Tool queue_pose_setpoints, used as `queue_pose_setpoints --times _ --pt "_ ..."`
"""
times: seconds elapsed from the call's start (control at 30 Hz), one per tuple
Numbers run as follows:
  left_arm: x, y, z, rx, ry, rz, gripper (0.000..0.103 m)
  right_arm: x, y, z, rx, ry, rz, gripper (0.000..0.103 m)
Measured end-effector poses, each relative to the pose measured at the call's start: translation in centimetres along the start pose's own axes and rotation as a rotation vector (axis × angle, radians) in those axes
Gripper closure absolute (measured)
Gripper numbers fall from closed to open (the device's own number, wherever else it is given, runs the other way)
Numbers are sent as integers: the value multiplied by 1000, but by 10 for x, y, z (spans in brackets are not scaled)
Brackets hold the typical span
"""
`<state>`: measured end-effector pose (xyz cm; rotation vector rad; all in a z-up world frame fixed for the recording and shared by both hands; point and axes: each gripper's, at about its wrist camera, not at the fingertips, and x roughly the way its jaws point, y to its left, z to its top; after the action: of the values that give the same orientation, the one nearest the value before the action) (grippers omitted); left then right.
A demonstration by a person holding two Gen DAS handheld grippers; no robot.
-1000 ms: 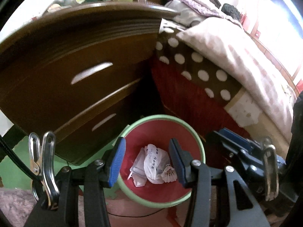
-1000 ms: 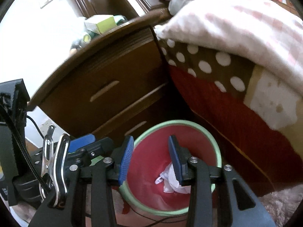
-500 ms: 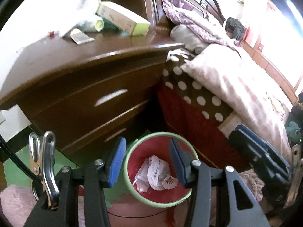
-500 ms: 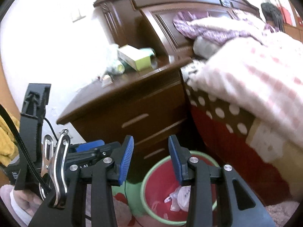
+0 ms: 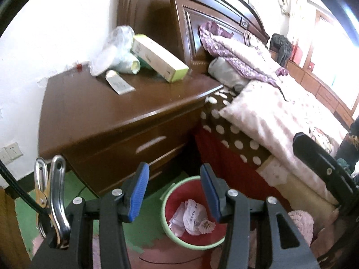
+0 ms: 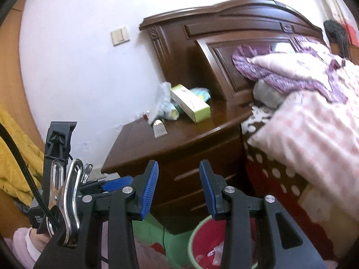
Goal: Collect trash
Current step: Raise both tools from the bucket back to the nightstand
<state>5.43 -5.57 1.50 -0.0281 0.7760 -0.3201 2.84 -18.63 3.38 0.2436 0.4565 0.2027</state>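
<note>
On the nightstand (image 5: 107, 112) in the upper left of the left wrist view lie a clear plastic bag (image 5: 113, 47), a tube (image 5: 119, 83) and a long carton (image 5: 159, 58). At bottom centre, the left gripper (image 5: 174, 192) stands partly open, holding nothing, over the green-rimmed bin (image 5: 170, 233) with crumpled paper (image 5: 191, 216) inside. In the right wrist view, the right gripper (image 6: 178, 186) is likewise partly open and empty.

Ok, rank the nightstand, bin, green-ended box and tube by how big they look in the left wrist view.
1. Nightstand
2. Bin, though being nearer the camera inflates it
3. Box
4. Tube, clearly smallest
</note>
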Motion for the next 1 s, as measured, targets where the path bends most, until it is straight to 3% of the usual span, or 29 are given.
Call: queue_pose_setpoints --times 0.43,1.0 --pt "-4 36 60 -36 -32 41 50 28 17 47 -48 9 21 64" --pt "63 69 128 -119 -7 65 45 95 9 86 -99 50 -6 63"
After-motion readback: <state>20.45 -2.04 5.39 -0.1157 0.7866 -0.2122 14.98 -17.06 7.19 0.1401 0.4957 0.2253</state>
